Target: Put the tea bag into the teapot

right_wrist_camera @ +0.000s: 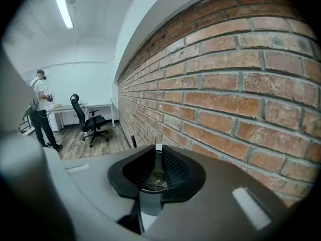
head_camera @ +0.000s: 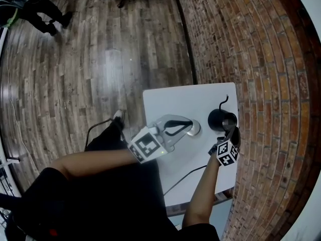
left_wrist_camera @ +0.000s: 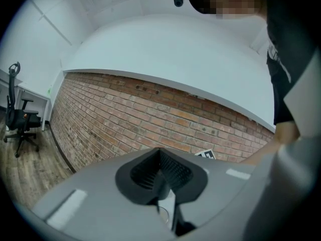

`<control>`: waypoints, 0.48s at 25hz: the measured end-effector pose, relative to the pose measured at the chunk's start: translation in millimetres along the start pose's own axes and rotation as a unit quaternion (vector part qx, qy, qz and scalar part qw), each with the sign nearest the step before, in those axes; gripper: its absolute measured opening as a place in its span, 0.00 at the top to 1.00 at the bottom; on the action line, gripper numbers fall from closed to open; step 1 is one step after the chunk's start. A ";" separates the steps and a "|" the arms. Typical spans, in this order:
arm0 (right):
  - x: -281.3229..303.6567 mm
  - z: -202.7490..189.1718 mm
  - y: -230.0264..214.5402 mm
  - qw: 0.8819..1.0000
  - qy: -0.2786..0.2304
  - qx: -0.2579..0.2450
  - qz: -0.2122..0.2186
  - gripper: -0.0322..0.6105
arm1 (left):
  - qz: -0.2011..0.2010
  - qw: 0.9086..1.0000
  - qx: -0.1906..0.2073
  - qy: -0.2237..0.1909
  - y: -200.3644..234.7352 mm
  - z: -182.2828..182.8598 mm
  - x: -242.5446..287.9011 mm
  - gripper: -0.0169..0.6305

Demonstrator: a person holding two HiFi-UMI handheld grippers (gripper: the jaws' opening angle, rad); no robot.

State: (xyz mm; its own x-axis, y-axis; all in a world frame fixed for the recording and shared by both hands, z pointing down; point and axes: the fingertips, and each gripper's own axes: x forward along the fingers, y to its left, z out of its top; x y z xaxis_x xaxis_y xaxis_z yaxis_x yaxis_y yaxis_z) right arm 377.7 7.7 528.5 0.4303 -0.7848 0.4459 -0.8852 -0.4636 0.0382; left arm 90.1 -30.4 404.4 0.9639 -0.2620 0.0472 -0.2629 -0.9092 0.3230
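Observation:
A black teapot [head_camera: 219, 119] stands on the white table [head_camera: 165, 102] close to the brick wall. My right gripper [head_camera: 231, 132] hangs just over its mouth, tilted down. In the right gripper view its jaws [right_wrist_camera: 156, 148] stand slightly apart with nothing between them. Under them shows the pot's rim [right_wrist_camera: 147, 189], and a small pale tea bag [right_wrist_camera: 158, 183] lies inside. To the left, my left gripper [head_camera: 189, 126] lies level over the table, shut on the round metal lid [head_camera: 194, 129]. Only a thin metal ring [left_wrist_camera: 164, 212] of the lid shows under the jaws in the left gripper view.
The brick wall [head_camera: 261, 84] runs along the table's right side. A dark cable [head_camera: 185, 177] crosses the table's near part. Wooden floor [head_camera: 100, 59] lies to the left. A person [head_camera: 35, 9] stands far off, and an office chair [left_wrist_camera: 20, 119] is by a desk.

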 end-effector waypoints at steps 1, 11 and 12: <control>-3.7 3.4 0.8 1.000 -0.005 0.004 0.002 0.89 | 0.001 1.000 0.001 0.001 0.1 -0.3 -0.8 0.98; -40.9 24.9 18.0 0.999 -0.037 0.004 0.002 0.95 | -0.002 1.000 0.014 -0.006 -2.6 6.0 -5.0 0.98; -44.6 24.7 19.1 0.999 -0.038 0.005 0.001 0.95 | -0.005 1.000 0.014 -0.007 -3.4 6.7 -5.2 0.98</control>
State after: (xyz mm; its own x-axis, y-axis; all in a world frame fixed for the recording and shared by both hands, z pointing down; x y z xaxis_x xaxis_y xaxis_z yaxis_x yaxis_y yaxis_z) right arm 346.0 23.7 487.2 0.4403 -0.8146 0.3775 -0.8847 -0.4654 0.0274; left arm 85.7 -28.1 396.7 0.9658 -0.2574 0.0315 -0.2550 -0.9202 0.2972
